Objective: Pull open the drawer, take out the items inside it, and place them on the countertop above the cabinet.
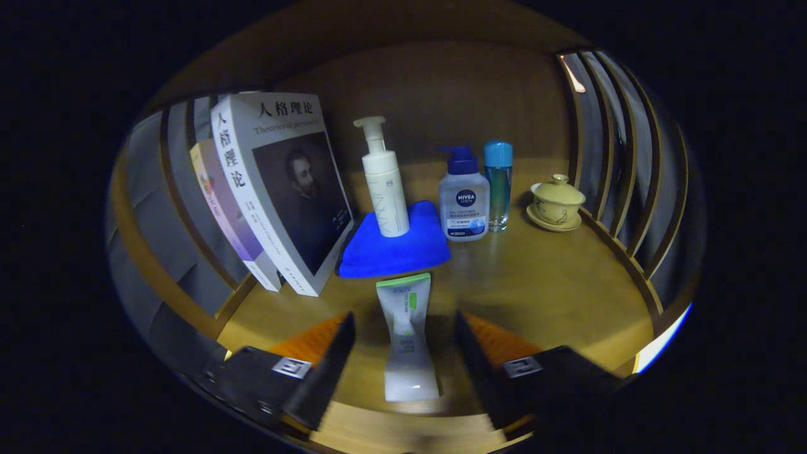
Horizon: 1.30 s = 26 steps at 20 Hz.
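Gripper view: the tube [408, 337] lies flat on the wooden surface [555, 296], squarely between the two fingers of the claw [403, 343] — its long axis runs straight ahead along them, green end pointing toward the blue cloth [394, 249] just beyond. The claw is released; both fingers stand clear of the tube's sides, touching nothing. I judge the tube already set down — backing straight out, away from the blue cloth, should leave it undisturbed.
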Motion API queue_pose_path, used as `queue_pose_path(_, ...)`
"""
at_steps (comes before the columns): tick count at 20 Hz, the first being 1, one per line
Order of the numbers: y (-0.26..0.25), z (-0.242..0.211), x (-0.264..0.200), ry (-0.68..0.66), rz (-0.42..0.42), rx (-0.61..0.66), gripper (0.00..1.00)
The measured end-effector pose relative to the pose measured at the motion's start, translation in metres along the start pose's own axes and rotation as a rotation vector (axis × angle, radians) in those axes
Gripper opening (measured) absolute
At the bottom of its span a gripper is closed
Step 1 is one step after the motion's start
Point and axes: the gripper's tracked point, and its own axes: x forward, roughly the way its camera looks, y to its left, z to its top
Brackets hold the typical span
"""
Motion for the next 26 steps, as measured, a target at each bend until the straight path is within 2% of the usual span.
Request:
queue_pose_path(1, -0.003, 0.002, -0.014, -0.028, -0.011, -0.016, 0.99)
queue_pose_path(7, -0.004, -0.012, -0.077, -0.207, -0.016, -0.097, 0.98)
queue_pose_path(17, 0.001, -0.064, -0.179, -0.455, -0.053, -0.171, 0.98)
queue_pose_path(26, 0.009, -0.135, -0.221, -0.543, -0.097, -0.168, 0.98)
